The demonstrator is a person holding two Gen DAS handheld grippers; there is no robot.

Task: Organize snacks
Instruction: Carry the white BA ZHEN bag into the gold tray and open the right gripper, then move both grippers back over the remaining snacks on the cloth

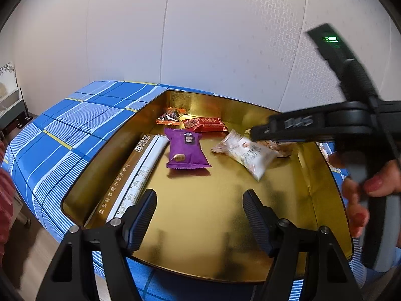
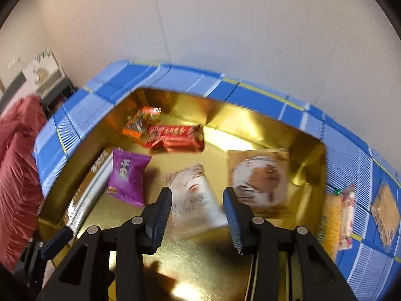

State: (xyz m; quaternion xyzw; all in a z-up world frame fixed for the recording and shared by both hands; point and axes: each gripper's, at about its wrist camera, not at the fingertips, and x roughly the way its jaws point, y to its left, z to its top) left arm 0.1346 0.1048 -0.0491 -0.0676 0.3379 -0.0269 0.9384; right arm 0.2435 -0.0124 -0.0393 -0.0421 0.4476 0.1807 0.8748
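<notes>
A gold tray (image 1: pixel 200 250) on a blue checked cloth holds a purple packet (image 1: pixel 186 150), a red packet (image 1: pixel 204 124), an orange packet (image 1: pixel 170 116) and a long brown-and-white box (image 1: pixel 135 175) along its left wall. My left gripper (image 1: pixel 199 195) hangs open over the tray's near end, nothing between its fingers. My right gripper (image 2: pixel 196 192) is shut on a white snack packet (image 2: pixel 193 200), which tilts down toward the tray floor right of the purple packet (image 2: pixel 127 175). A round pastry packet (image 2: pixel 260 178) lies in the tray's right corner.
Two more snack packets (image 2: pixel 338 215) (image 2: pixel 384 213) lie on the cloth (image 2: pixel 351 135) right of the tray. A hand (image 1: pixel 363 188) holds the right gripper's handle. A white wall stands behind the table. Red fabric (image 2: pixel 17 163) is at the left.
</notes>
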